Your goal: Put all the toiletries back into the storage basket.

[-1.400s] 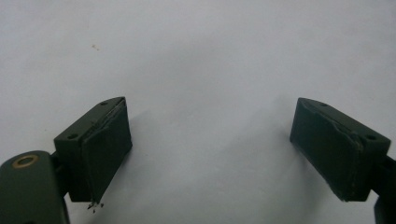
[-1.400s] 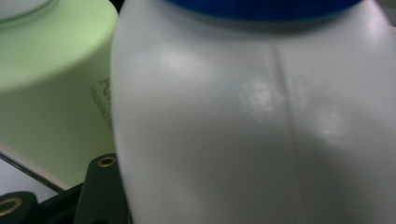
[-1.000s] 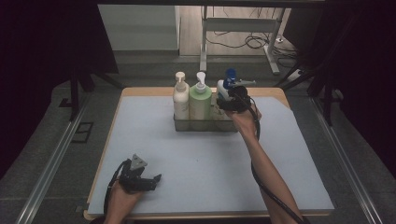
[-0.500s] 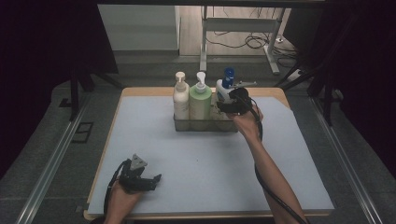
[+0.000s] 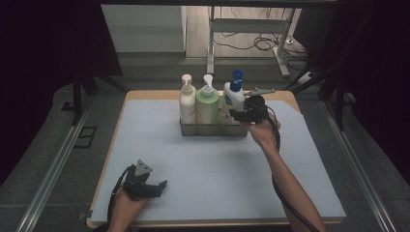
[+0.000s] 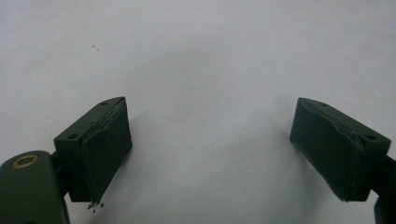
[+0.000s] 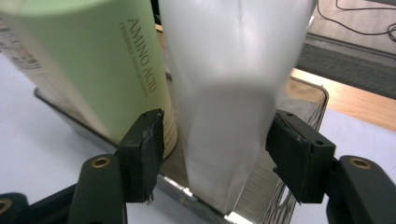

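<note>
Standing in the wire basket [image 5: 212, 129] at the table's [image 5: 203, 193] far side, the white blue-capped bottle [image 5: 234, 96] is sitting between the right gripper's [image 7: 215, 140] parted fingers [image 7: 144, 149], untouched; the left gripper's [image 5: 145, 182] fingers are gaping near-left.

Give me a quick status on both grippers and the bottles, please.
Left gripper open, idle on the mat. Right gripper open around the white bottle in the basket. Green bottle crowds its left jaw.
</note>
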`<state>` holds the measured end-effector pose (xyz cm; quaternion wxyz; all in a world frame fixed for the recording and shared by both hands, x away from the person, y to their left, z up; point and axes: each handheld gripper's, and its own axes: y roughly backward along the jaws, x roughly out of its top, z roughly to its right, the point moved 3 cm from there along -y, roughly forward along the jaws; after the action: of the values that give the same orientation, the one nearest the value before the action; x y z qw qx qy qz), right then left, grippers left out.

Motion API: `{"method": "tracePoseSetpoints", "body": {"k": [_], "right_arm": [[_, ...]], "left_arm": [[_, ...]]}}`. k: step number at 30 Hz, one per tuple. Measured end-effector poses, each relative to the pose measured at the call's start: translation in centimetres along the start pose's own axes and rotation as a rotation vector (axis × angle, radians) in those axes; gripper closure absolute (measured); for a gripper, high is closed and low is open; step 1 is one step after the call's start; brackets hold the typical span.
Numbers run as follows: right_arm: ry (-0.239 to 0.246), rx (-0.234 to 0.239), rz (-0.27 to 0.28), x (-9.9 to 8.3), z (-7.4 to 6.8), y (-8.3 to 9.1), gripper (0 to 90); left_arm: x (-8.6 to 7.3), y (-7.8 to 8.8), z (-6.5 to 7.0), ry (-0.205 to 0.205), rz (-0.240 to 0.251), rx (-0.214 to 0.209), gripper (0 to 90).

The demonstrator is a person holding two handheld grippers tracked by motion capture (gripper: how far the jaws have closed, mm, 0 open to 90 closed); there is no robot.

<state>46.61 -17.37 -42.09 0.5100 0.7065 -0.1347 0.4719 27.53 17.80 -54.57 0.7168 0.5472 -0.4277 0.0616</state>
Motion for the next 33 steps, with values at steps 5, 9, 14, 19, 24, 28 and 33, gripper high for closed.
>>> {"method": "tracePoseSetpoints", "body": {"k": [5,9,14,19,24,28,33], "right_arm": [[0.009,0.023,-0.009,-0.8,0.0,1.2,41.8],[0.029,0.023,-0.018,-1.1,-0.1,1.8,44.2],[0.050,0.018,-0.019,-1.4,-0.1,2.4,48.2],[0.064,0.008,-0.028,-1.8,0.3,2.9,58.1],[0.054,-0.004,-0.032,-2.1,0.8,3.0,63.3],[0.031,-0.008,-0.037,-2.3,1.5,2.9,70.1],[0.011,-0.038,-0.043,-2.5,2.3,2.3,79.2]], "left_arm": [[0.0,0.0,0.0,0.000,0.000,0.000,12.1],[0.0,0.0,0.0,-0.002,-0.001,0.000,12.1],[0.0,0.0,0.0,-0.002,-0.001,0.001,12.1],[0.0,0.0,0.0,-0.003,-0.002,0.001,12.1],[0.0,0.0,0.0,0.000,0.000,0.001,12.1],[0.0,0.0,0.0,-0.002,-0.002,0.001,12.1],[0.0,0.0,0.0,-0.002,-0.002,0.000,12.1]]}}
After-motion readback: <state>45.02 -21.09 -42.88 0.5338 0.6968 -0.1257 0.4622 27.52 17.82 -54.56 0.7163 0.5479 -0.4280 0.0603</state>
